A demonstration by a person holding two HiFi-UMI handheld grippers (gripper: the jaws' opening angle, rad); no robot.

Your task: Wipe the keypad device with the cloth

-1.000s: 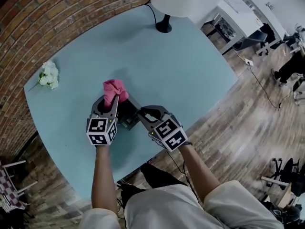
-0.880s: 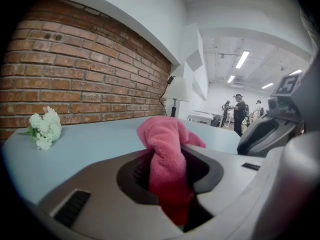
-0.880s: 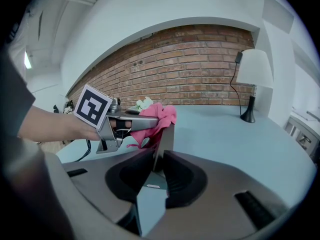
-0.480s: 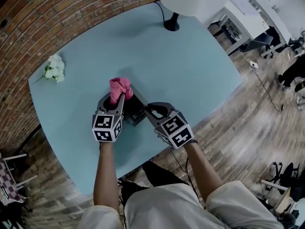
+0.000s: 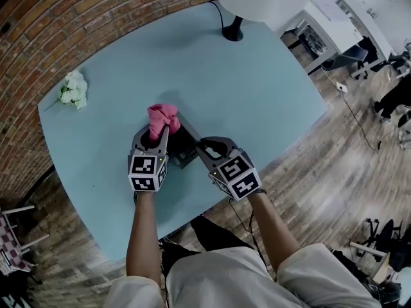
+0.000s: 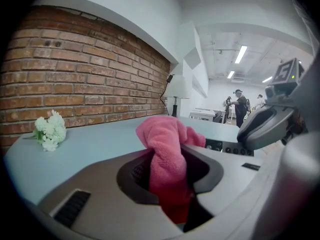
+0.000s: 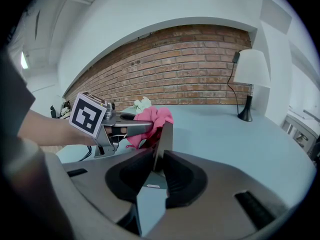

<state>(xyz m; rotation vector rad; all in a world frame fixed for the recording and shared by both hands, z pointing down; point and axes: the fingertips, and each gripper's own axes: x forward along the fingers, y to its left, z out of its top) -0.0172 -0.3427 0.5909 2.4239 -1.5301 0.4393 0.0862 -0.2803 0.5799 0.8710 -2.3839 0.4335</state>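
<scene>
Fingers (image 6: 95,184) of my left gripper (image 6: 170,186) pinch the cloth (image 6: 167,144), right gripper (image 7: 157,166) clamps the keypad (image 5: 183,149); hard wiping could twist it loose.

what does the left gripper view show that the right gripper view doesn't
Only the left gripper view: the keypad device's row of buttons. Only the right gripper view: the right gripper shut on that device's thin edge, and the left gripper's marker cube. Both: the cloth in the left gripper, the flowers, the lamp, the brick wall.
</scene>
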